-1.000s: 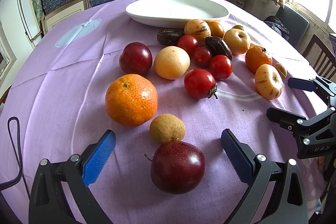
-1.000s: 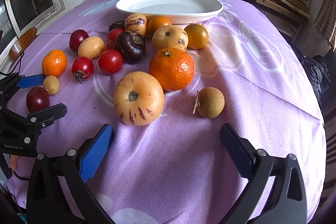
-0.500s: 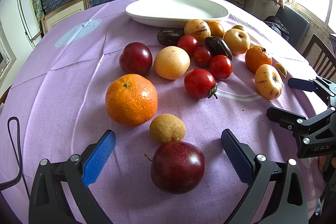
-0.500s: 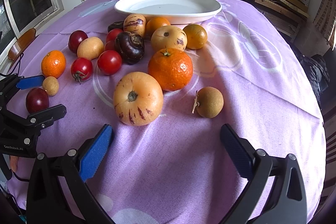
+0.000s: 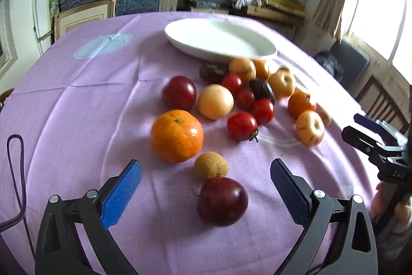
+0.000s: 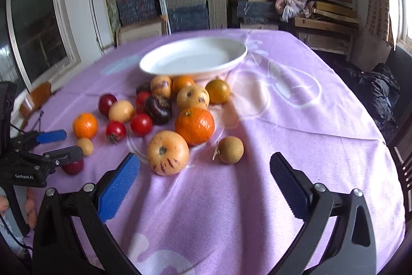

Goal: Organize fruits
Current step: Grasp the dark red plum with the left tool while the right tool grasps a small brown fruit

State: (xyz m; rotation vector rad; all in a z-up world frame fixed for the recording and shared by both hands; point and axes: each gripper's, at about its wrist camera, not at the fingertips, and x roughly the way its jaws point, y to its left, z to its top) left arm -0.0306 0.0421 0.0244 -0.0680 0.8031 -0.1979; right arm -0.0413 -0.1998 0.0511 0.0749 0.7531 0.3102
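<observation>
The far fruits (image 5: 247,84) by the white dish (image 5: 219,40) are blurred in the left wrist view; a dark plum (image 6: 73,166) sits half hidden behind the left hand-held gripper (image 6: 55,146) in the right wrist view

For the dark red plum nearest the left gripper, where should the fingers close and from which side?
Grip the dark red plum across its widest middle, coming straight forward and down with the open left gripper, one finger on each side. It is round and lies just short of the small brown fruit, so avoid pushing past it.
</observation>
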